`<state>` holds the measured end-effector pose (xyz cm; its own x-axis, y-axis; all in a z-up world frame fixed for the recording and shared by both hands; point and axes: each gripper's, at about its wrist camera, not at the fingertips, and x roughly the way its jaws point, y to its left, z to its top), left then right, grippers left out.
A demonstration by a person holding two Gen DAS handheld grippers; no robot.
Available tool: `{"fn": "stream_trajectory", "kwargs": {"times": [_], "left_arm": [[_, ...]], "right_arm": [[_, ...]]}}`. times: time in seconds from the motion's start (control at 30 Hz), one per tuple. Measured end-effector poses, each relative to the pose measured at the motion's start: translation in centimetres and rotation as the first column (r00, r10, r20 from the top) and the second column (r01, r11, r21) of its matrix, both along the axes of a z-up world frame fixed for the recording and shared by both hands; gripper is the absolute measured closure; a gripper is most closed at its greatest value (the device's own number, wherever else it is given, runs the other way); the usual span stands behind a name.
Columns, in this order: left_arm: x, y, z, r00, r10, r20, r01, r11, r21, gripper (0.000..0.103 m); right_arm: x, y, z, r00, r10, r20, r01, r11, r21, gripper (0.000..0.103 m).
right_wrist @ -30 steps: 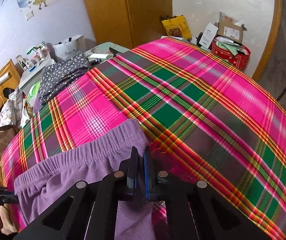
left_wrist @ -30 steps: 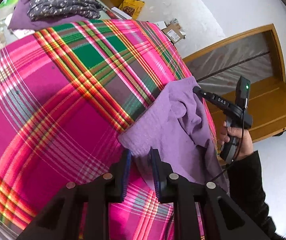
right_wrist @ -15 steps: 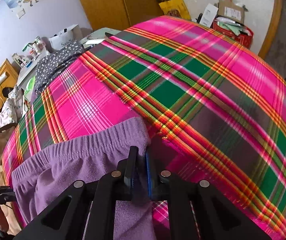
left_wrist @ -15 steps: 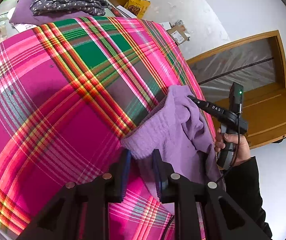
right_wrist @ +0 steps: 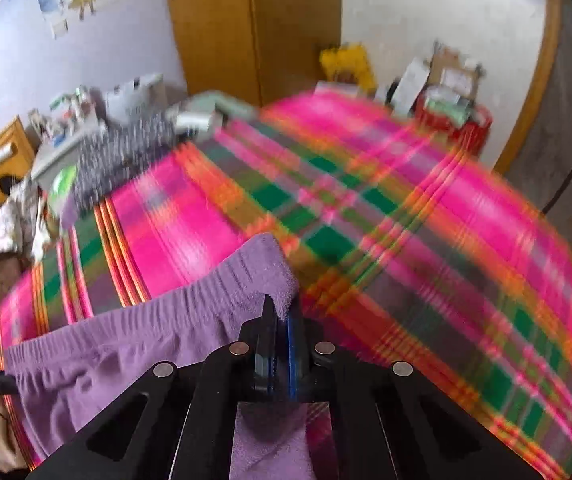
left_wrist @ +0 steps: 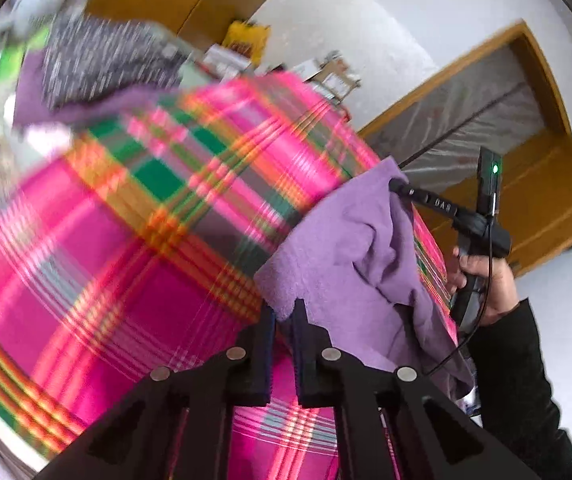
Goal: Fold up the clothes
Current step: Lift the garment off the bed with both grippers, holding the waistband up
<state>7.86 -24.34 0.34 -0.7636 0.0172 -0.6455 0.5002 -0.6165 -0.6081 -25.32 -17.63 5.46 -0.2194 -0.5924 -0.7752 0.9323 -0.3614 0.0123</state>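
both tools (left_wrist: 284, 312) (right_wrist: 282, 312) pinch purple garment (left_wrist: 349, 248) over plaid blanket (left_wrist: 126, 240).

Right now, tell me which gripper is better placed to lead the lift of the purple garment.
Right, probably. The right gripper is shut on the purple garment, its waistband deep between the fingers. The left gripper has jaws closing with only a corner at their tips.

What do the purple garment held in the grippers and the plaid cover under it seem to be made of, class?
Purple garment: probably soft knitted fleece or terry, matt and slightly fuzzy, with a gathered elastic-looking waistband; it drapes in soft folds.
Plaid cover: seemingly woven cloth, pink, green and orange bands crossing in a check, lying smooth. Blur hides its weave, so the fibre is uncertain.
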Motion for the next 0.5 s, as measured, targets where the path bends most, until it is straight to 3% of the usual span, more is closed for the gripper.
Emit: {"fn": "stream_trajectory", "kwargs": {"times": [0.1, 0.23, 0.37, 0.5], "left_arm": [[-0.3, 1.2, 3.6, 0.999, -0.033, -0.024, 0.03, 0.991, -0.129, 0.096], [-0.4, 2.9, 9.1, 0.993, -0.078, -0.084, 0.051, 0.955, -0.291, 0.096], [-1.1, 4.3, 13.7, 0.981, -0.12, -0.15, 0.053, 0.919, -0.39, 0.096], [-2.3, 7.2, 17.0, 0.959, -0.198, -0.204, 0.087, 0.888, -0.451, 0.096]], "right_arm": [[1.1, 1.6, 4.9, 0.994, -0.027, -0.106, 0.014, 0.993, -0.115, 0.099], [2.1, 4.6, 11.4, 0.971, -0.084, -0.223, 0.024, 0.966, -0.259, 0.099], [2.4, 9.1, 17.3, 0.938, -0.183, -0.293, 0.054, 0.915, -0.401, 0.099], [2.7, 14.3, 20.8, 0.898, -0.29, -0.33, 0.098, 0.865, -0.492, 0.099]]}}
